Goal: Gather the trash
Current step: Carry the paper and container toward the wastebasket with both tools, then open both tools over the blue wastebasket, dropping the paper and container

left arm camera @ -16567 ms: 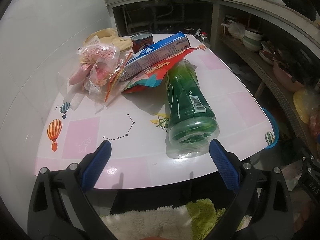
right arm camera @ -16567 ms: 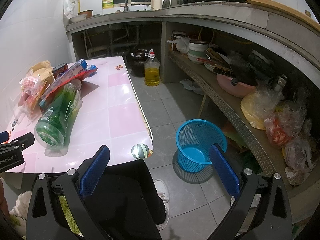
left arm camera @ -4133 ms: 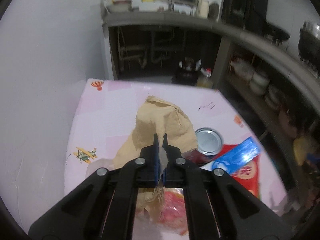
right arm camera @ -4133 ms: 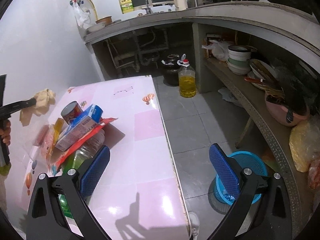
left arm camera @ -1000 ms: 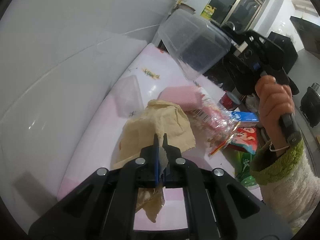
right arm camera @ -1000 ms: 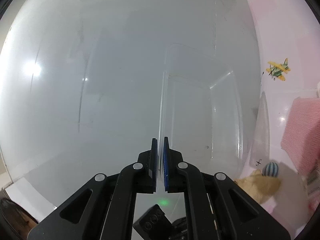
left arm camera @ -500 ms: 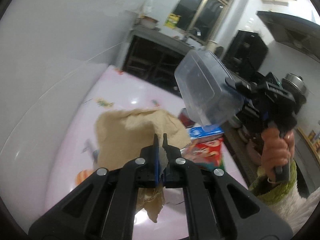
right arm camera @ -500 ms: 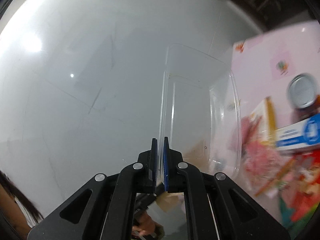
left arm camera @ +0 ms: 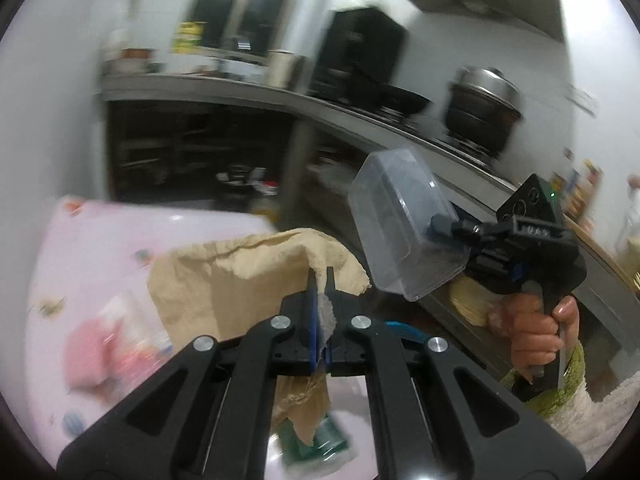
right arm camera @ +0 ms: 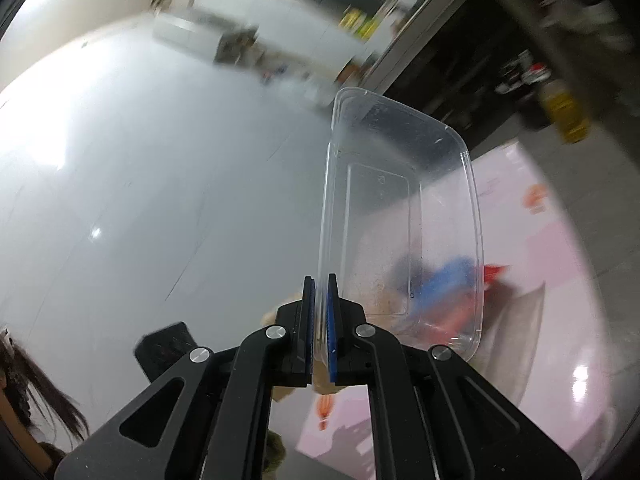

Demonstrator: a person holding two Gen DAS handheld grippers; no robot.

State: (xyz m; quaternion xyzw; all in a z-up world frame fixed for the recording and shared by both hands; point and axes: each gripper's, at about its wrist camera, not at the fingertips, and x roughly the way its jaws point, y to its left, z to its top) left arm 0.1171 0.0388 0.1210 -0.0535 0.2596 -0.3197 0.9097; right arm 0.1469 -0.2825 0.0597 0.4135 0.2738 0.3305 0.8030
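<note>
Now airborne: 2 pieces of trash, 1 in each set of tongs, above the pink worktop (left arm camera: 100,248).

Left tongs (left arm camera: 322,322) are clamped on a crumpled brown paper bag (left arm camera: 240,280), which hangs in front of and below them, pinched at a fold so it can be carried clear of the litter. Right tongs (right arm camera: 320,332) grip the thin wall of a clear plastic tub (right arm camera: 400,216), turned on its side. Seen from the left camera, the tub (left arm camera: 400,232) sticks out sideways from the right tongs (left arm camera: 440,224), a hand (left arm camera: 536,332) in a green cuff wrapped around the handle below. A green bottle (left arm camera: 316,440) lies on the worktop. No bin shows clearly; both loads probably head there.
</note>
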